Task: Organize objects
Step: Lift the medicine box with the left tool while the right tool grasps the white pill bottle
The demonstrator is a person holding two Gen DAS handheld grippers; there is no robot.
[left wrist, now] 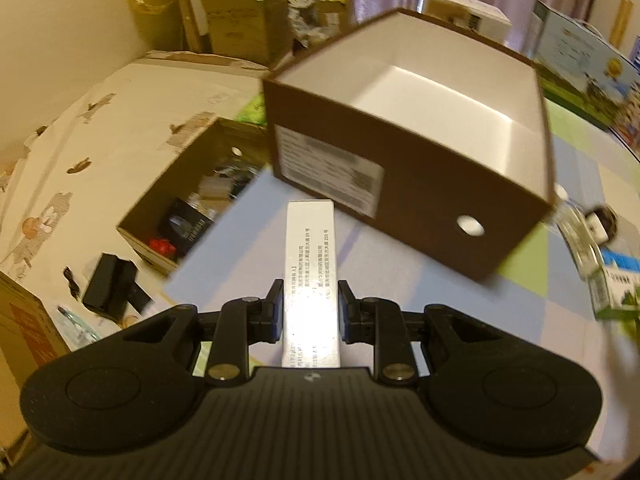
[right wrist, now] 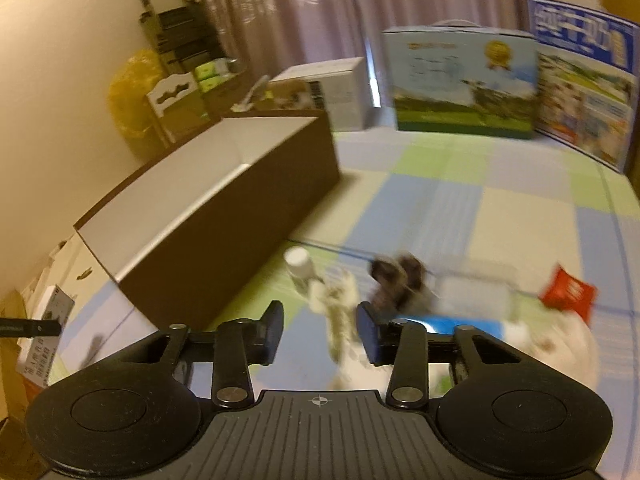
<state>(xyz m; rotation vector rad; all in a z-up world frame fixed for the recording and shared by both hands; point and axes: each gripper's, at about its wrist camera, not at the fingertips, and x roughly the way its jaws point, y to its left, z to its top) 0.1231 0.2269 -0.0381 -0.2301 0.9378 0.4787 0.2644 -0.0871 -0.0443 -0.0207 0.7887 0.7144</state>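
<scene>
My left gripper (left wrist: pixel 311 294) is shut on a long white carton with printed text (left wrist: pixel 310 248), held just short of the near wall of a brown box with a white inside (left wrist: pixel 420 184); the box looks empty. The same brown box (right wrist: pixel 224 216) lies left of my right gripper (right wrist: pixel 320 314), which is open and empty above a blurred pile: a small white-capped bottle (right wrist: pixel 299 266), a dark fuzzy object (right wrist: pixel 394 276), a blue and white pack (right wrist: pixel 460 326) and a red packet (right wrist: pixel 568 292).
An open cardboard box with clutter (left wrist: pixel 192 200) sits beyond the table's left edge. Printed cartons (right wrist: pixel 464 84) and a white box (right wrist: pixel 340 92) stand at the table's far side. A checked cloth (right wrist: pixel 500 200) covers the table. A green and white pack (left wrist: pixel 616 292) lies right.
</scene>
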